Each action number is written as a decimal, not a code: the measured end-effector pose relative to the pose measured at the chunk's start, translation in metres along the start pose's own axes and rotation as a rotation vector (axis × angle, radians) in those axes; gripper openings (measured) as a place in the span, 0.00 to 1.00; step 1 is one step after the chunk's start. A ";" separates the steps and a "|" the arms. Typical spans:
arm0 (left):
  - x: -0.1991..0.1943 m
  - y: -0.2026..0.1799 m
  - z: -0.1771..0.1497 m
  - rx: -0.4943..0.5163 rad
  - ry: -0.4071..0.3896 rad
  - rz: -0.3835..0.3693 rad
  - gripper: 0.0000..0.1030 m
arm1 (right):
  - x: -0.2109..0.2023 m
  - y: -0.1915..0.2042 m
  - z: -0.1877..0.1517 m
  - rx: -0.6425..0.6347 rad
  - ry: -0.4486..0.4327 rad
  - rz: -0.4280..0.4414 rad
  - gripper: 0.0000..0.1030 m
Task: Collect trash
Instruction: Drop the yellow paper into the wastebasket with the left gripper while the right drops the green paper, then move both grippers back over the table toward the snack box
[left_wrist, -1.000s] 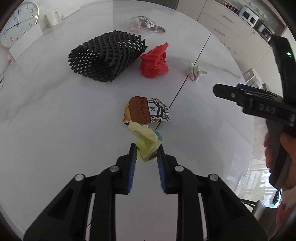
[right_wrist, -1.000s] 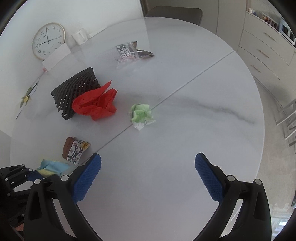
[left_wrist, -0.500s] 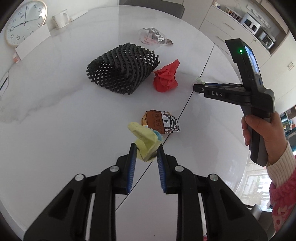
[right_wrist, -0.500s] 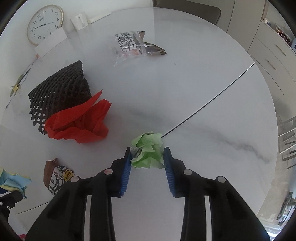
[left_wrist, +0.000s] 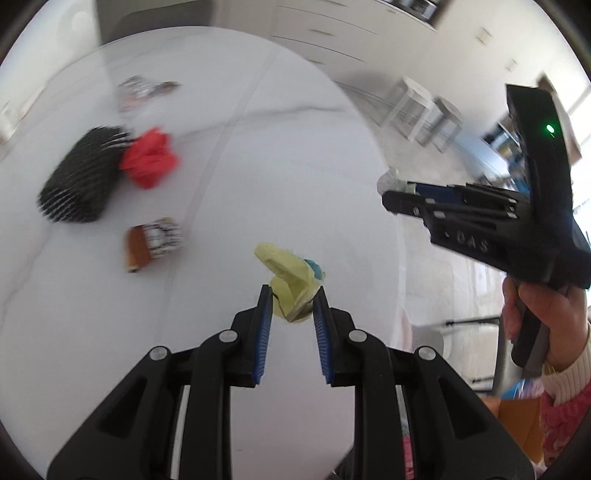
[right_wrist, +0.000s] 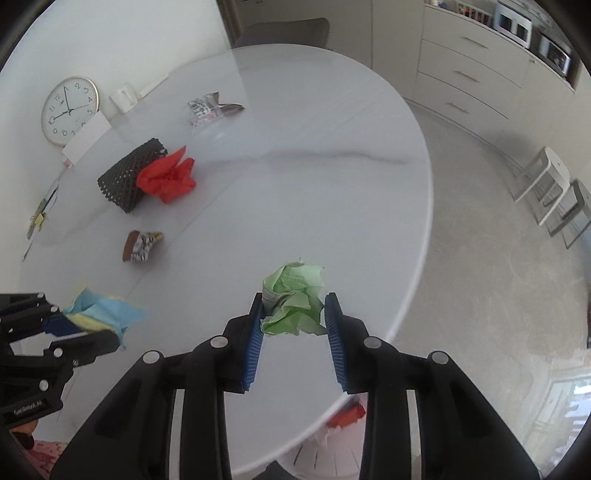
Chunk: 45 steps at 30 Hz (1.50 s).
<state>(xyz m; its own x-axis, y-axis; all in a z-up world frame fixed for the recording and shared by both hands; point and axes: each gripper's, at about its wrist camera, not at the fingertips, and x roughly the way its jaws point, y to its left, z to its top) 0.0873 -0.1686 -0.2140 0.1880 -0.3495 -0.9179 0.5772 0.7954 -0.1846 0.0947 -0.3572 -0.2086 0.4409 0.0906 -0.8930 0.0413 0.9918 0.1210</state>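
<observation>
Free: I see bare table (right_wrist: 332, 206) right of the seam.
Blocked: mesh (right_wrist: 127, 177), red paper (right_wrist: 168, 179), wrapper (right_wrist: 140, 245) crowd the left.

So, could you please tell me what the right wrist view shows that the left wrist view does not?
Only the right wrist view shows the wall clock, the white mug and the full green paper ball clamped in the right gripper. Only the left wrist view shows the person's hand. Both show the black mesh sleeve, red paper, snack wrapper and the left gripper gripping yellow-and-blue paper.
</observation>
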 end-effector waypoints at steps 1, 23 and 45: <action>0.005 -0.017 -0.001 0.028 0.019 -0.022 0.22 | -0.010 -0.011 -0.017 0.021 0.006 -0.009 0.32; 0.148 -0.177 -0.069 0.014 0.334 -0.065 0.53 | -0.061 -0.143 -0.179 0.094 0.103 0.043 0.34; -0.024 -0.012 -0.036 -0.435 -0.056 0.223 0.86 | -0.016 -0.070 -0.123 -0.071 0.111 0.143 0.98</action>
<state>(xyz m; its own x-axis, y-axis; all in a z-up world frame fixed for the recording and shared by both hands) 0.0473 -0.1524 -0.2023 0.3183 -0.1632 -0.9339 0.1346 0.9829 -0.1259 -0.0259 -0.4166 -0.2559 0.3357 0.2363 -0.9119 -0.0796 0.9717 0.2225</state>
